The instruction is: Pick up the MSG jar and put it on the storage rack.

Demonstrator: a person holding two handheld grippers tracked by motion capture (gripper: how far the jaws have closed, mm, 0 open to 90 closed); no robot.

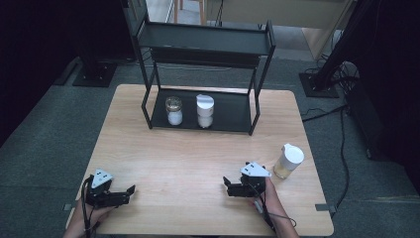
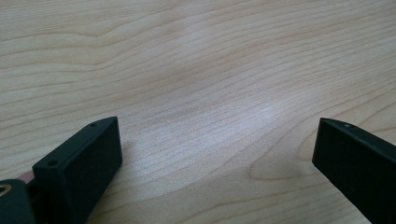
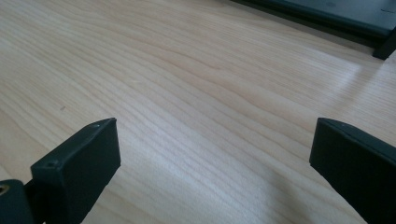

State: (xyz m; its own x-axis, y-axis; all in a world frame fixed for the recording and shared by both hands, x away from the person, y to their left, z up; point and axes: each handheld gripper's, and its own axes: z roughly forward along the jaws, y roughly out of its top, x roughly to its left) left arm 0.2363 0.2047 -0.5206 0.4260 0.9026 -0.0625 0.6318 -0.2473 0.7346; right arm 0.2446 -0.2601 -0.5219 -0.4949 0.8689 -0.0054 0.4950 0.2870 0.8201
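Pale wooden bench (image 1: 198, 163) with a black metal two-tier shelf (image 1: 205, 44) at its far edge.
Both my claws rest low with jaws apart, holding nothing: left claw (image 1: 130, 192), right claw (image 1: 227, 186); the white-lidded clear jar of yellowish liquid (image 1: 288, 161) stands just beside my right claw.

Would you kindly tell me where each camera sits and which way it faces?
High view: above the person's side, looking forward and down on the table, rack and jars; forearms, left gripper and right gripper show.
Left gripper view: rides the left gripper, looking along open jaws at bare wood.
Right gripper view: rides the right gripper, facing the rack's base.
Shared: both gripper views show the tabletop between open jaws.
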